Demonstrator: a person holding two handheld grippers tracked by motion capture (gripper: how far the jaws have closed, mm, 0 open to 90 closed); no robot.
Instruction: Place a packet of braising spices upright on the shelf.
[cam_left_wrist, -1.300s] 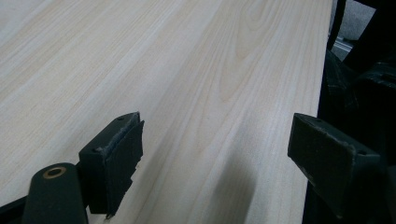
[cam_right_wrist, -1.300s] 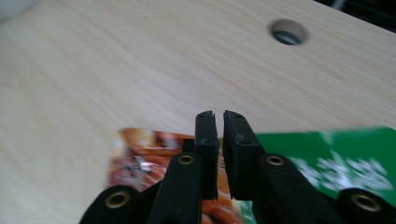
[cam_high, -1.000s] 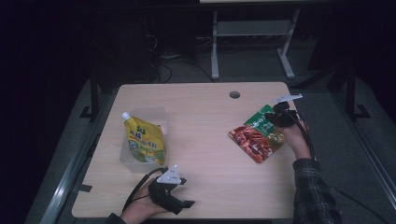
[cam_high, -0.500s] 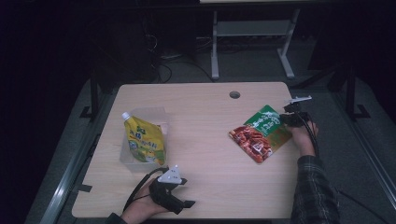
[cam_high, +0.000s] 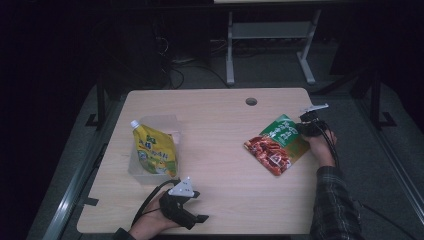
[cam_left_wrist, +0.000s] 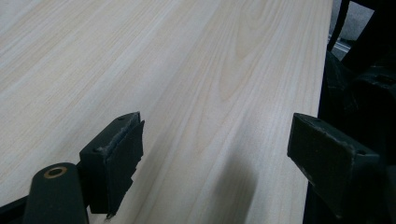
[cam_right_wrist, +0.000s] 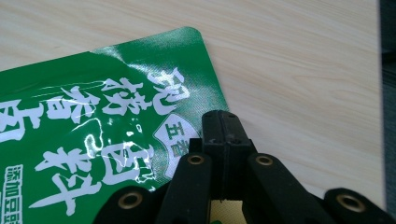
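While the left tongs (cam_high: 192, 215) lie in a hand at the near edge of the counter (cam_high: 215, 115), their jaws stand wide apart with bare wood between them and nothing held. Over by the right edge, the right tongs (cam_high: 306, 126) have their jaws pressed together on the far corner of a green and red pouch (cam_high: 276, 145), which lies flat on the counter; in the right gripper view the closed tips sit on the pouch's green edge beside white lettering. A yellow spouted pouch (cam_high: 155, 151) rests in a clear shallow tray (cam_high: 170, 122) toward the left edge, well apart from both tongs. A round hole (cam_high: 251, 101) marks the counter near its far edge.
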